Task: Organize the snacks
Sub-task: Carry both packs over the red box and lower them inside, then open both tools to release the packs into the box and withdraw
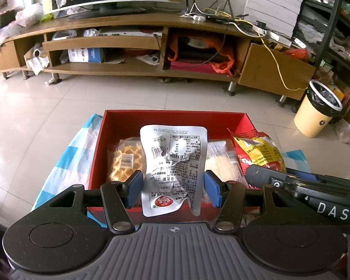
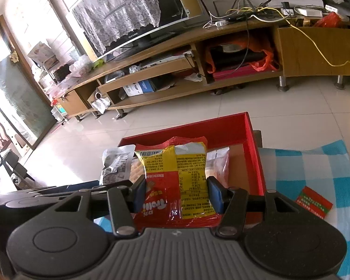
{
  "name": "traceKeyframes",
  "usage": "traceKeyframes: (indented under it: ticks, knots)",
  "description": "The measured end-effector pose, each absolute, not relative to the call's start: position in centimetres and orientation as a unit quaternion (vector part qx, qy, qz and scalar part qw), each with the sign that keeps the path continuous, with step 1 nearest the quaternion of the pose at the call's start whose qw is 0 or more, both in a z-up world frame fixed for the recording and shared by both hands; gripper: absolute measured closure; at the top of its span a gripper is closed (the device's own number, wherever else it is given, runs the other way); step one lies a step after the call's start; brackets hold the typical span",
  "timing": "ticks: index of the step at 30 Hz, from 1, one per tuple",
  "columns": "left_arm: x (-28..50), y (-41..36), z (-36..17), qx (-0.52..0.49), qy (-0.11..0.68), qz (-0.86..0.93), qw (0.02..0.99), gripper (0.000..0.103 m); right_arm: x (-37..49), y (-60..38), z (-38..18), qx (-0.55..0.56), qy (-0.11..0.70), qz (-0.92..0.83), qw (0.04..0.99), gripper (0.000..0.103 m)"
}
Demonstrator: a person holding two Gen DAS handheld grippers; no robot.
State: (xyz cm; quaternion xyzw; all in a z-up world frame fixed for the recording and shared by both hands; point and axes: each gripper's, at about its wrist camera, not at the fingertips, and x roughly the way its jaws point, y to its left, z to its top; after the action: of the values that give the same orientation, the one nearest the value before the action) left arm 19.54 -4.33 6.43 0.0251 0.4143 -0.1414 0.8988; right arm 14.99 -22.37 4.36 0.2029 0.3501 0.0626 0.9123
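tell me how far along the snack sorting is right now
Done: a waffle pack and a pale wrapped snack already lie in the red box. In hand: the left gripper holds a silver pouch and the right gripper holds a red and yellow snack bag, both over the box. Left: setting those two down, then the small red and green packet on the checked cloth.

Waffle pack (image 1: 126, 161) lies in box (image 1: 175, 117) on cloth (image 1: 70, 154).
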Motion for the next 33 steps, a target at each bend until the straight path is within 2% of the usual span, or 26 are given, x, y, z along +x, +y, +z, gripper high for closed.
traceKeyframes:
  ticks: [19, 33]
  knots:
    - [23.1, -6.3, 3.0, 0.058, 0.438, -0.105, 0.891, 0.039, 19.6, -23.1, 1.0, 0.171, 0.384, 0.039, 0.907, 0.049]
    - [23.4, -7.0, 2.6, 0.068, 0.440, -0.096, 0.890, 0.037, 20.2, -22.9, 0.1, 0.152, 0.400, 0.024, 0.904, 0.049]
